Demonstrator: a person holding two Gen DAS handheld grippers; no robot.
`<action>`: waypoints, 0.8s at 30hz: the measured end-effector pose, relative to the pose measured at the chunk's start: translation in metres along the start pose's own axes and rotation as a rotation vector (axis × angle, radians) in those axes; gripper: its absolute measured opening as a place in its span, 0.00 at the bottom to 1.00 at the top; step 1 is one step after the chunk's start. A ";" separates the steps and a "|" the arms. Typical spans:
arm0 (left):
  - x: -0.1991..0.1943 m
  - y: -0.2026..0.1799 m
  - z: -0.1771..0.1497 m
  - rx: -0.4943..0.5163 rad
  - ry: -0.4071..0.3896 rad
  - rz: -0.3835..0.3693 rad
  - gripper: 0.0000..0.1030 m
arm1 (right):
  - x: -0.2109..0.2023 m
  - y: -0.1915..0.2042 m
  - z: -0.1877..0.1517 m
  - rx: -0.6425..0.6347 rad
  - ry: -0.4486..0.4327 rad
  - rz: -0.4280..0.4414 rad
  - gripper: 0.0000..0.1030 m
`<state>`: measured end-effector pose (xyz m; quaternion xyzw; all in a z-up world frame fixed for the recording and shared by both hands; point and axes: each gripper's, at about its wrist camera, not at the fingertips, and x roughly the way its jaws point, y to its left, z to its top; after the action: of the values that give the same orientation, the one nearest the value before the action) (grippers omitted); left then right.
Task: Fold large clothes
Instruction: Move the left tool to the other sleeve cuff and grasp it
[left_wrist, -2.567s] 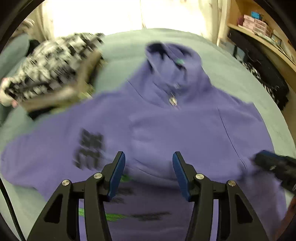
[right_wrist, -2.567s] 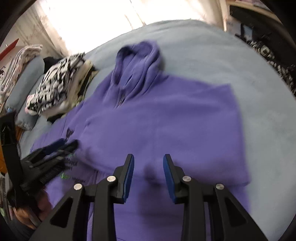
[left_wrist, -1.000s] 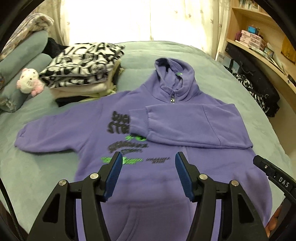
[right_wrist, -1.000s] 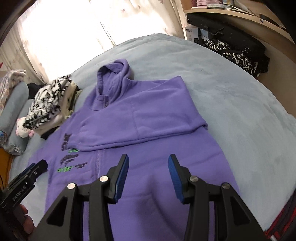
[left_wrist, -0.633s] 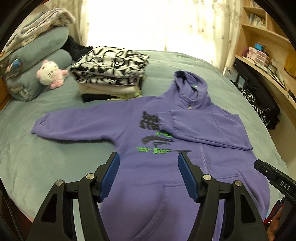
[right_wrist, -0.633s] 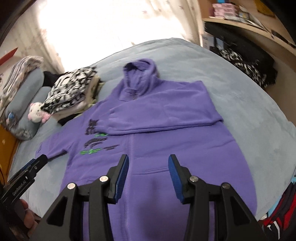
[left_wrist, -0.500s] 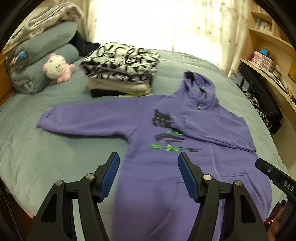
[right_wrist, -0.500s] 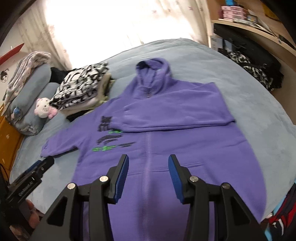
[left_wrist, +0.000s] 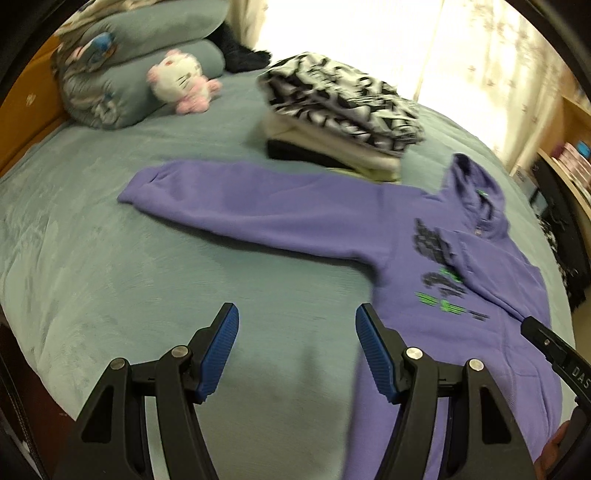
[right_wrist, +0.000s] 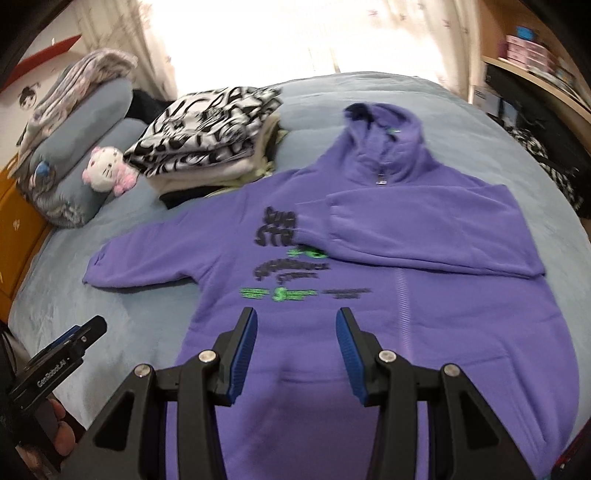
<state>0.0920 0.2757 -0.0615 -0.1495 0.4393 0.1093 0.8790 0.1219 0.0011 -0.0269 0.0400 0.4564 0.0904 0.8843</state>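
Left tool (left_wrist: 296, 345) is hanging wide open, gripping nothing, over bare bed (left_wrist: 110, 258); purple hoodie (left_wrist: 461, 295) is lying to its right, outstretched sleeve ahead; right tool (right_wrist: 295, 341) is hovering released and empty above the hoodie's (right_wrist: 369, 295) lower front, touching nothing.

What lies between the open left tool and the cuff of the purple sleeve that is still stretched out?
Only bare grey-blue bedcover lies between the left tool and the sleeve cuff; nothing else is there. The left wrist view shows it.
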 end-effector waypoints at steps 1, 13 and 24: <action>0.006 0.006 0.002 -0.010 0.006 0.007 0.62 | 0.006 0.006 0.002 -0.009 0.002 0.002 0.43; 0.088 0.095 0.032 -0.244 0.072 -0.032 0.62 | 0.073 0.076 0.021 -0.156 0.024 0.008 0.43; 0.151 0.181 0.074 -0.492 0.013 -0.004 0.62 | 0.124 0.101 0.025 -0.192 0.064 0.016 0.43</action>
<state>0.1777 0.4802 -0.1711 -0.3608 0.4048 0.2102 0.8135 0.2003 0.1254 -0.0963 -0.0443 0.4734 0.1421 0.8682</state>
